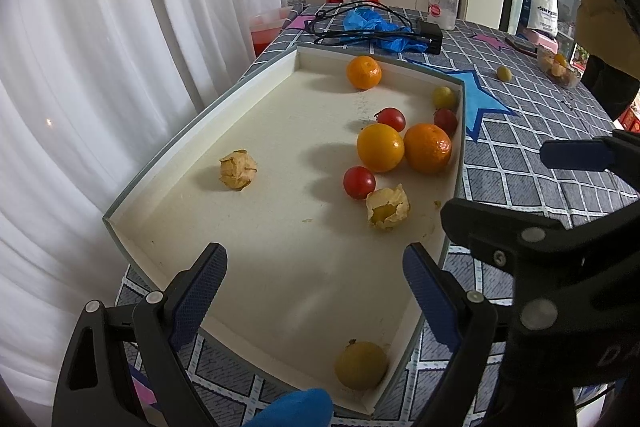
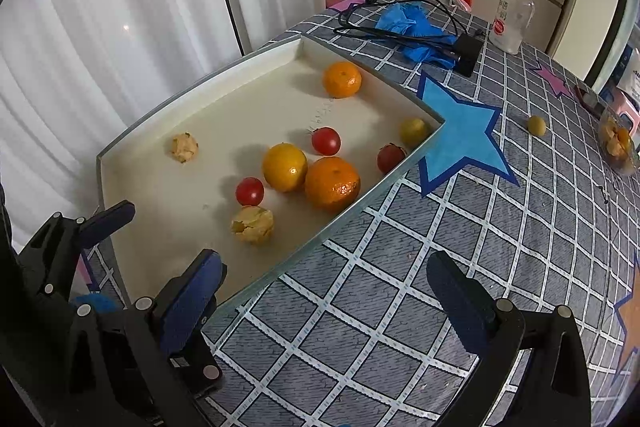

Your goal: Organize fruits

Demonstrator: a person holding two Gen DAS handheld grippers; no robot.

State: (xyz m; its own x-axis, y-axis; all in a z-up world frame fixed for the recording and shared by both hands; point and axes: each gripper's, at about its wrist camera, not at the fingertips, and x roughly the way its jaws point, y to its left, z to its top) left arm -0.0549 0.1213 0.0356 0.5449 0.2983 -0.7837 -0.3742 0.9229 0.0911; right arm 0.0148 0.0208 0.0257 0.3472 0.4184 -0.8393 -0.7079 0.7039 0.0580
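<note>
Blue-padded left gripper (image 1: 316,279) spread wide and empty over the near end of the tray (image 1: 168,163), right gripper (image 2: 324,291) likewise apart with nothing between, above the checked tablecloth (image 2: 400,307) beside the tray's edge. Nearest in the tray 1 yellow fruit (image 1: 361,365), then 2 husked fruits (image 1: 388,207), 3 red tomatoes (image 1: 359,182), 3 oranges (image 1: 380,147) and 1 small yellow-green fruit (image 1: 444,97) in the far right corner. Beyond, loose on the cloth, 1 more yellow fruit (image 2: 536,125), a clear tub (image 2: 618,145), blue gloves (image 2: 412,31), black cable (image 2: 360,23) and bottle (image 2: 512,19).

tray (image 1: 132,187) cream | tomatoes (image 1: 359,182) red | tablecloth (image 2: 400,307) grey, white grid | star (image 2: 460,139) blue
</note>
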